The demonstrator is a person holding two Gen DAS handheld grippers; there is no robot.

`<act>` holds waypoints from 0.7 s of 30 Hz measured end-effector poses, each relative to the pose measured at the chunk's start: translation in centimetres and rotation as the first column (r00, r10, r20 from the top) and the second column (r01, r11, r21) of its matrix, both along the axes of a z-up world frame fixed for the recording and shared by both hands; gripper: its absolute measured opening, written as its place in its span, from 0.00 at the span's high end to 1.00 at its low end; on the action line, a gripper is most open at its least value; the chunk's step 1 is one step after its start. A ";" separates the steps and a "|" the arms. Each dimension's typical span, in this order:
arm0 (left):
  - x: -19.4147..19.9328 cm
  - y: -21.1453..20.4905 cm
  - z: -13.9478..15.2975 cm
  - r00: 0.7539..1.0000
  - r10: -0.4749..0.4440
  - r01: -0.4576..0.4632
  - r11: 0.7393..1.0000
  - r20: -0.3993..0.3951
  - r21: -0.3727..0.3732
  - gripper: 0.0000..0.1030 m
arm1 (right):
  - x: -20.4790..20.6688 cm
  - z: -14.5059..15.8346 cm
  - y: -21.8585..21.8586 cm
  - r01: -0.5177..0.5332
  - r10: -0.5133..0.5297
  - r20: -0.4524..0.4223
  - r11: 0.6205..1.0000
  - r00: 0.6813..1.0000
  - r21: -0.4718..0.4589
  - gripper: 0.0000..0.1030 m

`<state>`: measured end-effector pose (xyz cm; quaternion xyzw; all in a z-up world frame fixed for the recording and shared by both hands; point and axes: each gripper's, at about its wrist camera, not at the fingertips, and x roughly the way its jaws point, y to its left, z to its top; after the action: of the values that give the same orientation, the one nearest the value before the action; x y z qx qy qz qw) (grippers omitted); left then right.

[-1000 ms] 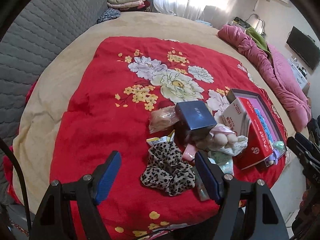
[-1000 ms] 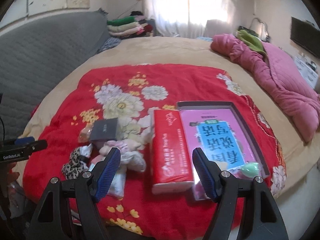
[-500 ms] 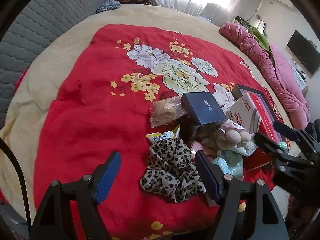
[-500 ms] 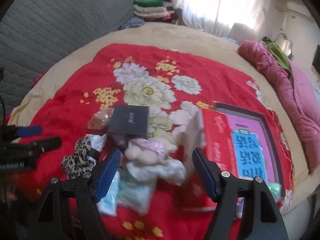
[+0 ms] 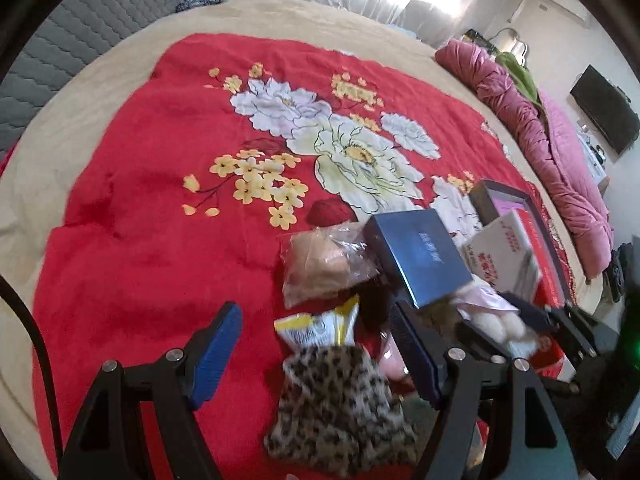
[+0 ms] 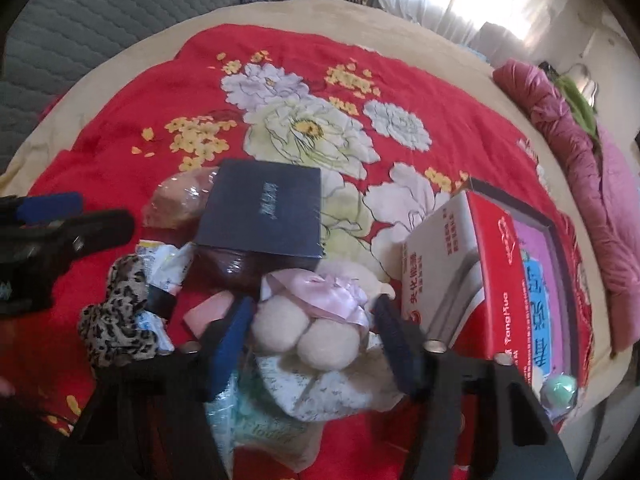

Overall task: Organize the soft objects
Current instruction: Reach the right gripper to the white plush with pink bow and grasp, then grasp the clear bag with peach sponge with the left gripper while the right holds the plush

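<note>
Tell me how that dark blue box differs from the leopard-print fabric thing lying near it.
The dark blue box is stiff, with flat faces and sharp corners; the leopard-print fabric is limp and crumpled.
The box is one plain colour with small pale lettering on top; the fabric is spotted tan and black all over.
The box sits tilted, propped on other items in the pile; the fabric slumps low on the red floral blanket.
Both belong to the same cluttered pile.

Left gripper [image 5: 316,354], jaws apart, hangs over a leopard-print cloth [image 5: 340,404] on a red floral blanket [image 5: 160,184], beside a dark blue box [image 5: 420,256].
</note>
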<state>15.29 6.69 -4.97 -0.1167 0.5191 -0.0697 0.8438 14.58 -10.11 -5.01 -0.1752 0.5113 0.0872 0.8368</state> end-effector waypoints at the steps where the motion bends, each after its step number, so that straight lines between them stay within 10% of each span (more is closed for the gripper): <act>1: 0.5 -0.2 -0.3 1.000 -0.005 0.005 1.000 -0.004 0.010 0.27 | 0.1 0.0 -0.5 0.005 -0.005 -0.006 1.000 1.000 0.031 0.52; 16: 5.7 1.0 -4.9 0.997 0.023 -0.032 0.993 -0.074 -0.111 0.25 | -0.6 3.6 -5.8 0.070 -0.075 -0.002 0.933 0.997 0.354 0.58; 21: 6.1 0.1 -5.8 0.996 0.003 -0.012 0.994 -0.084 -0.110 0.41 | -1.1 4.9 -7.3 0.086 -0.102 0.015 0.906 0.995 0.414 0.58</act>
<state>21.35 6.84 -10.76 -0.1680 0.5487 -0.0902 0.8140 13.45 -17.41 -0.06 0.0290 0.4740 0.1497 0.8672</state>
